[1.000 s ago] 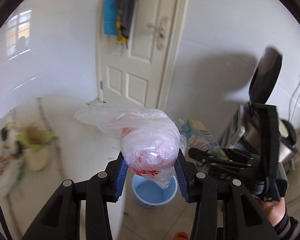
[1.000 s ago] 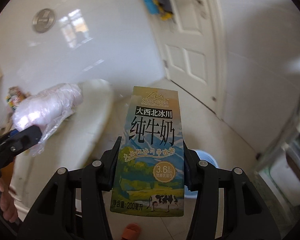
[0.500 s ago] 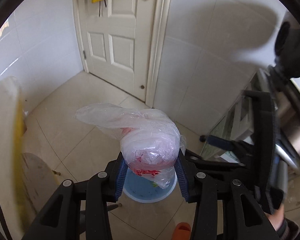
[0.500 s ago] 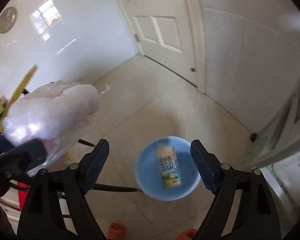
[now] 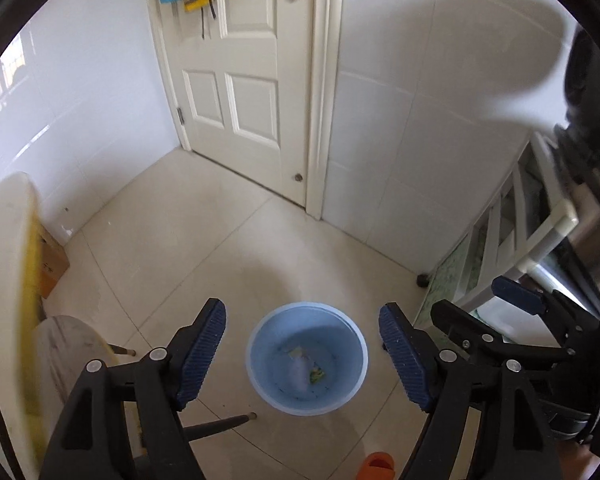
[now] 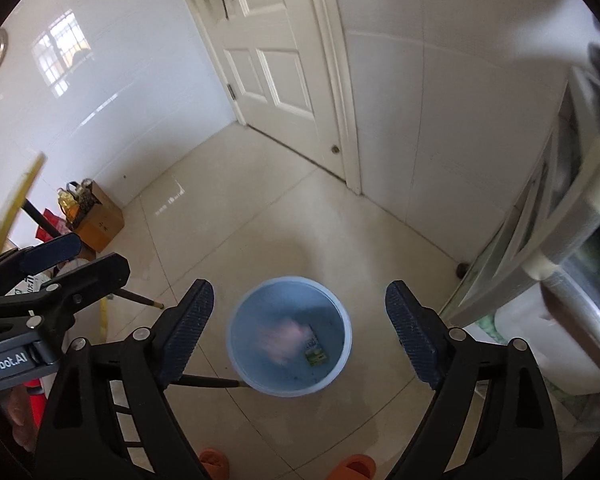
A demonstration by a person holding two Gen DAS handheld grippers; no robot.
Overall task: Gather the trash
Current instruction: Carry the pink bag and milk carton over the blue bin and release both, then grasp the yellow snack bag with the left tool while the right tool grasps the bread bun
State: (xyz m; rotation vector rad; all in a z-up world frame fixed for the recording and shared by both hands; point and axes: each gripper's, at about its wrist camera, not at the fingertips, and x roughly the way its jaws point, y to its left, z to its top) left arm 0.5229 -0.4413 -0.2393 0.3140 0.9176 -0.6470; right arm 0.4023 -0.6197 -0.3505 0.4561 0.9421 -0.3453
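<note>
A light blue bin (image 5: 256, 380) stands on the tiled floor, straight below both grippers. Inside it lie a crumpled clear plastic bag (image 5: 298, 372) with pink marks and a small milk carton (image 5: 317, 374). My left gripper (image 5: 300, 310) hangs above the bin, its jaws opening with nothing between them. The right wrist view shows the same bin (image 6: 236, 360), the blurred bag (image 6: 282, 336) and the carton (image 6: 315, 350) beside it. My right gripper (image 6: 300, 288) is open and empty over the bin. Each gripper shows at the side of the other's view.
A white door (image 5: 244, 80) closes the far corner. A cardboard box (image 6: 100, 220) with bags sits by the left wall. The yellow-edged table (image 5: 20, 280) and a stool (image 5: 72, 344) stand left. A white rack (image 5: 512, 248) stands right. Orange slippers (image 6: 352, 466) are by the bin.
Both grippers swung from the table down over the bin. The right let the milk carton fall in first; the left then opened and the plastic bag dropped in.
</note>
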